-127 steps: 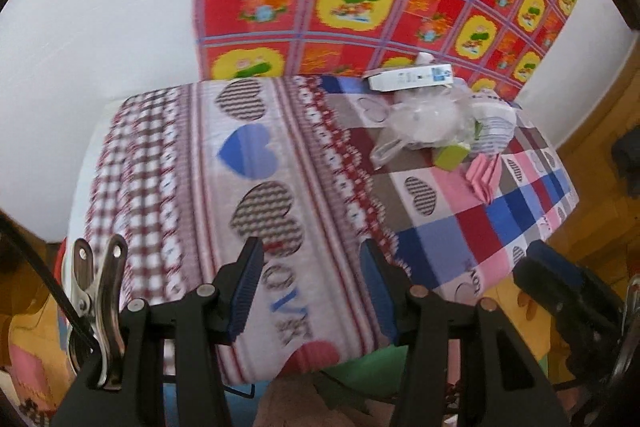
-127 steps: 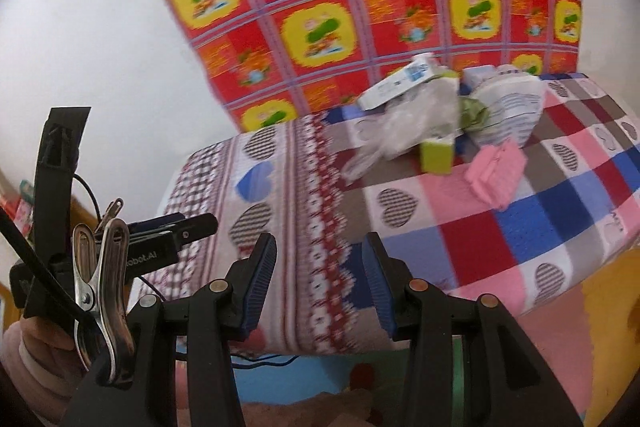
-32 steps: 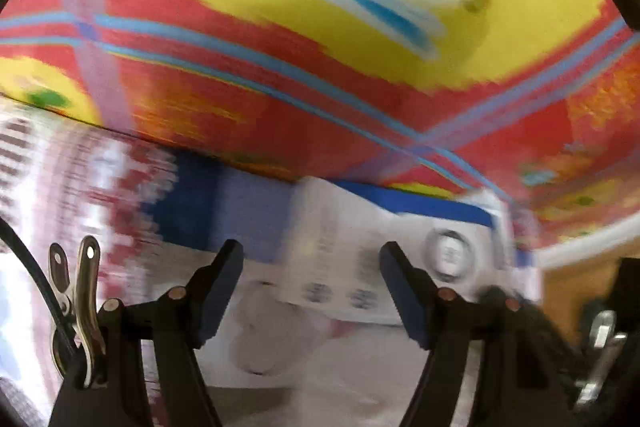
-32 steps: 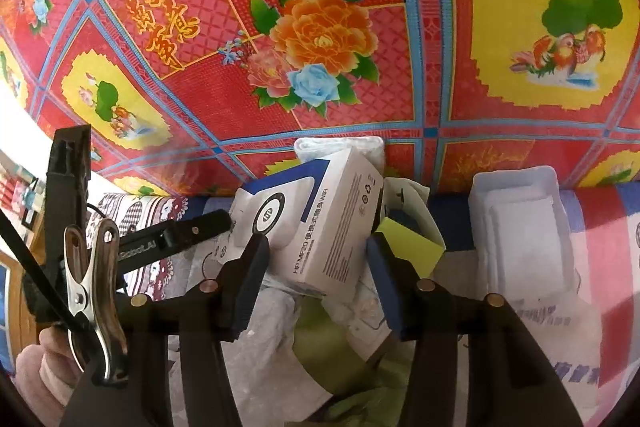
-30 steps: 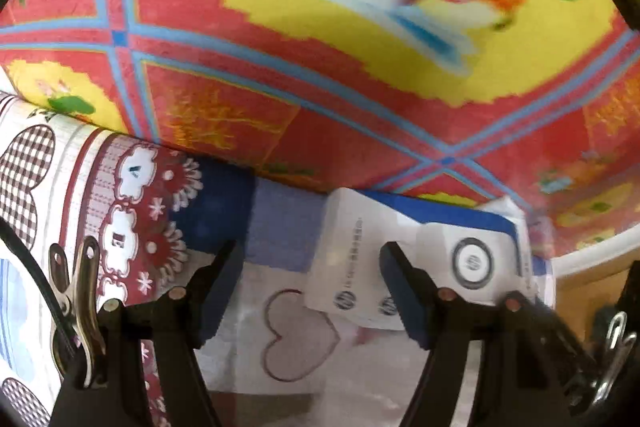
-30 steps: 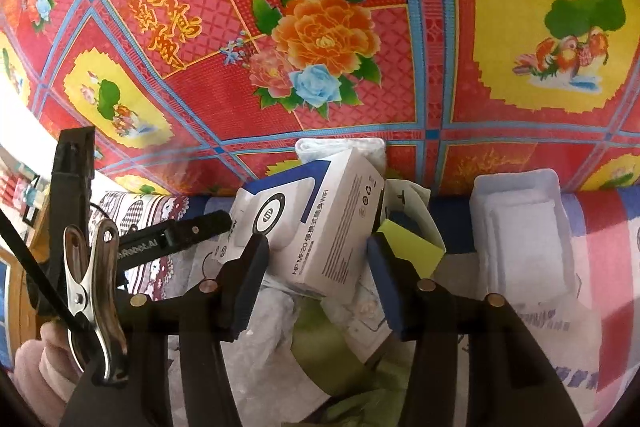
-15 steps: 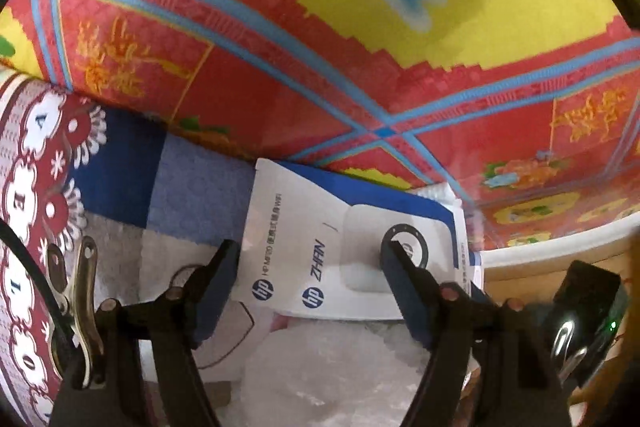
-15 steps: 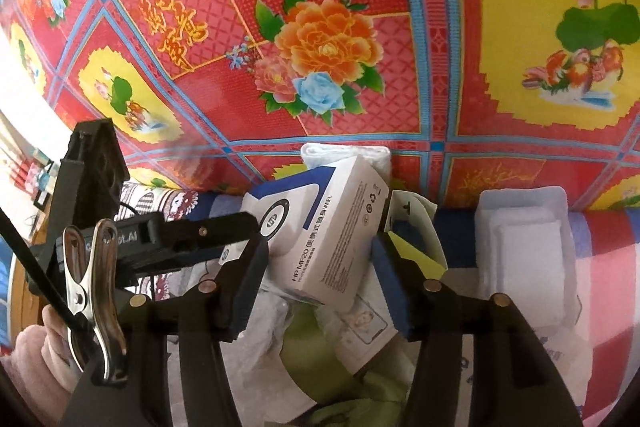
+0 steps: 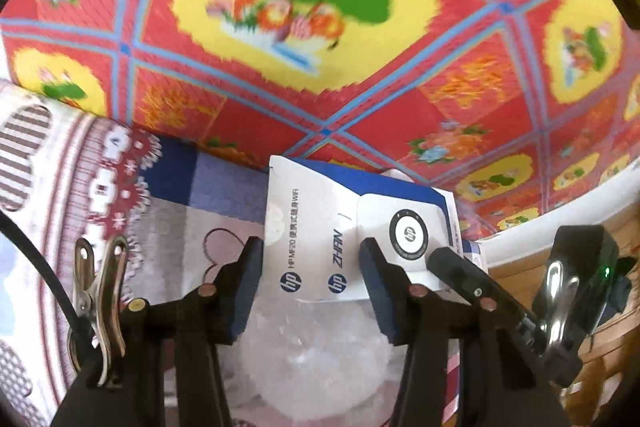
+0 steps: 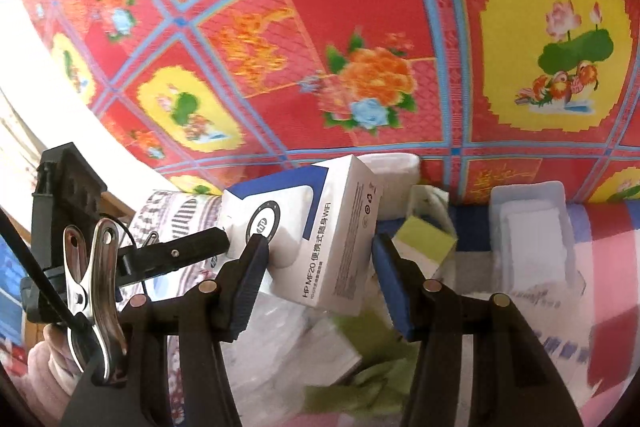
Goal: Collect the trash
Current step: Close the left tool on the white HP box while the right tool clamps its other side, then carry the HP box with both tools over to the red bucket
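Observation:
A white and blue HP box (image 9: pixel 320 223) sits tilted, raised above the trash pile on the bed. My left gripper (image 9: pixel 310 263) is closing on its printed side, with a pad at each edge of that face. My right gripper (image 10: pixel 318 255) has the same box (image 10: pixel 336 227) between its fingers: the left pad lies on the logo face, the right pad tip on the far edge. One left finger (image 10: pixel 188 251) reaches the logo face in the right wrist view. One right finger (image 9: pixel 472 287) meets the box's other end in the left wrist view.
Under the box lie a crumpled clear plastic bag (image 9: pixel 316 359), a yellow-green carton (image 10: pixel 426 239), a white tray (image 10: pixel 528 227), a white roll (image 10: pixel 394 163) and green scraps (image 10: pixel 372 379). A red flowered mat (image 10: pixel 360 27) hangs close behind. Patterned bedcloth (image 9: pixel 80 187) spreads left.
The left jaws have narrowed onto the box. Both views have tipped and the wall pattern has shifted, while the box keeps its place between the fingers and stands higher over the pile.

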`<state>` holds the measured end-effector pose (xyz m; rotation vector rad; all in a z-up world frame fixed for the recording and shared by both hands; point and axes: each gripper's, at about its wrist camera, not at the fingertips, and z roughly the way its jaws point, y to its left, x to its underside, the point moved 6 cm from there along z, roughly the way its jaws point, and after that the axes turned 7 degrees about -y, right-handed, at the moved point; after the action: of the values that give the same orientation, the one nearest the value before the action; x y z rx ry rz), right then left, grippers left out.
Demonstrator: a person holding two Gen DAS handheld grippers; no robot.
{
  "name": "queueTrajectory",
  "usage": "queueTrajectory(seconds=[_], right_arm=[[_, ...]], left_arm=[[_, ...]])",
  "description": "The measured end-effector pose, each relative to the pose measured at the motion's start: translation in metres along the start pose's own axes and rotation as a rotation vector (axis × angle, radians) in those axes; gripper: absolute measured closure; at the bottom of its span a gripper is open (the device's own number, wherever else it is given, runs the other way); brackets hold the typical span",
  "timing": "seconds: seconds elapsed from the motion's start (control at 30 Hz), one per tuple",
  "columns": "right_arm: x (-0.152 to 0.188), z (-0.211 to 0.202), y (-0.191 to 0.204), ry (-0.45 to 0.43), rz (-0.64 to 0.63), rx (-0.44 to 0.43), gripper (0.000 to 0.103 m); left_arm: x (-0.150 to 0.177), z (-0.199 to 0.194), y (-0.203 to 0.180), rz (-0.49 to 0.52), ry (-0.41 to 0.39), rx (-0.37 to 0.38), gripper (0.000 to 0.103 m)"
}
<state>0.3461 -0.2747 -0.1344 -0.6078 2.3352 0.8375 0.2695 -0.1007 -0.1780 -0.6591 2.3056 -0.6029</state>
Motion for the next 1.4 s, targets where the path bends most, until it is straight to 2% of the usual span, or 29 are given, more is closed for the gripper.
queueTrajectory(seconds=[0.07, 0.3, 0.6, 1.07, 1.4], right_arm=[[0.002, -0.006, 0.009, -0.005, -0.005, -0.019, 0.047], [0.013, -0.013, 0.051, 0.001, -0.046, -0.085, 0.047], [0.046, -0.018, 0.116, 0.029, -0.098, -0.153, 0.047], [0.089, -0.017, 0.220, 0.018, -0.141, -0.165, 0.047], [0.122, -0.005, 0.304, 0.022, -0.182, -0.176, 0.047]], left_arm=[[-0.004, -0.010, -0.003, 0.011, -0.023, -0.016, 0.052], [0.014, -0.071, 0.004, 0.001, -0.091, -0.071, 0.052], [0.035, -0.141, 0.041, -0.064, -0.150, -0.147, 0.052], [0.052, -0.232, 0.095, -0.079, -0.204, -0.181, 0.052], [0.060, -0.301, 0.150, -0.101, -0.240, -0.205, 0.052]])
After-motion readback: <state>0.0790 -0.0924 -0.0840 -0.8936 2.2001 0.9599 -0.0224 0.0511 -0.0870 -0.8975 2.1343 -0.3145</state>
